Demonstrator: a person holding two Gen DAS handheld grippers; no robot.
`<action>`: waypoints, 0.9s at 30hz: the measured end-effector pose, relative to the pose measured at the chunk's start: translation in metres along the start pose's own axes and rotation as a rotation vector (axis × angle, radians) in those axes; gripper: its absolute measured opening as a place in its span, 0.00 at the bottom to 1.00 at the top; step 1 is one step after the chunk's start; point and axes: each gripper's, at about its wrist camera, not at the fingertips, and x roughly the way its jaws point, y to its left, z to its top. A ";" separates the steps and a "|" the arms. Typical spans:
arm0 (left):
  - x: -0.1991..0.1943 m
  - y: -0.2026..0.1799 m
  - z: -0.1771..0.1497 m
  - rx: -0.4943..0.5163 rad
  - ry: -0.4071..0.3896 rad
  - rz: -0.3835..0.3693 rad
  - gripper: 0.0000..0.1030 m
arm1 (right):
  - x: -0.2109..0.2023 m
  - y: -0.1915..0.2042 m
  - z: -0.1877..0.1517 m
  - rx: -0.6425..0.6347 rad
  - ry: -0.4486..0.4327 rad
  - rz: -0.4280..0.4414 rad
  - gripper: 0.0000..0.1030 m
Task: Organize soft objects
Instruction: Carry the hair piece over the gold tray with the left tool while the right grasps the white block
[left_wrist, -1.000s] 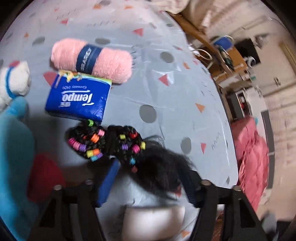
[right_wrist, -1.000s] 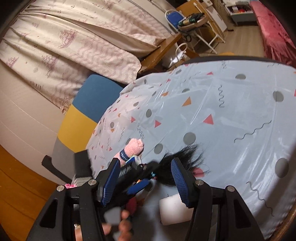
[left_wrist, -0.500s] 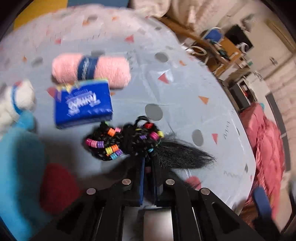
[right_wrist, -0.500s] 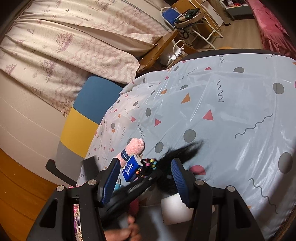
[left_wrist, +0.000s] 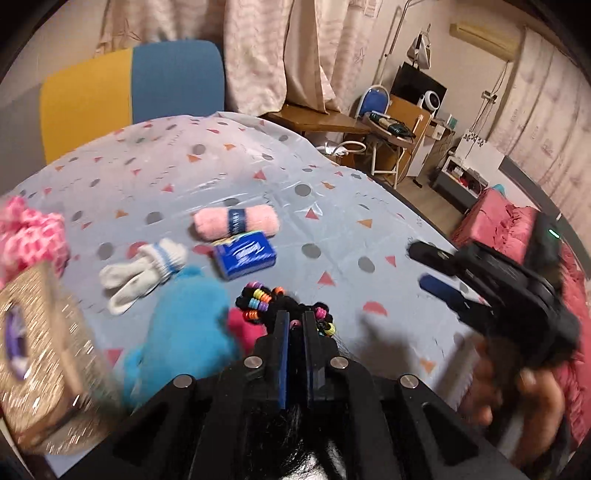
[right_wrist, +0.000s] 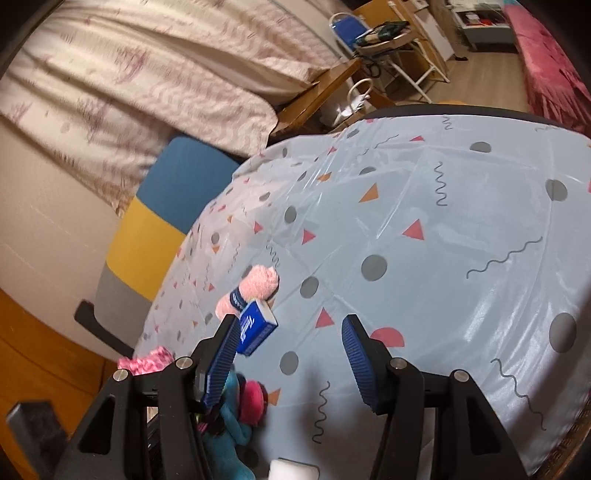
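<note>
The black hairpiece (left_wrist: 284, 310), a shaggy tuft strung with bright plastic beads, hangs pinched in the left gripper (left_wrist: 295, 325), whose jaws are closed tight on its strands above the glossy patterned tablecloth (left_wrist: 258, 177). Beneath it lie a fuzzy blue plush toy (left_wrist: 184, 332), ribbed white socks (left_wrist: 144, 269), a slick blue tissue pack (left_wrist: 245, 254) and a fluffy pink yarn roll (left_wrist: 236, 221). The right gripper (right_wrist: 286, 363) stands partly open, its ridged blue pads holding nothing.
</note>
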 end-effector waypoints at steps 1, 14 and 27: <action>-0.007 0.003 -0.005 0.002 -0.006 0.002 0.06 | 0.002 0.002 -0.001 -0.010 0.010 -0.006 0.57; -0.061 0.062 -0.143 -0.078 0.127 0.081 0.23 | 0.015 0.024 -0.016 -0.149 0.089 -0.121 0.57; -0.045 0.081 -0.168 -0.125 0.146 0.116 0.61 | 0.026 0.071 -0.126 -0.420 0.421 -0.248 0.74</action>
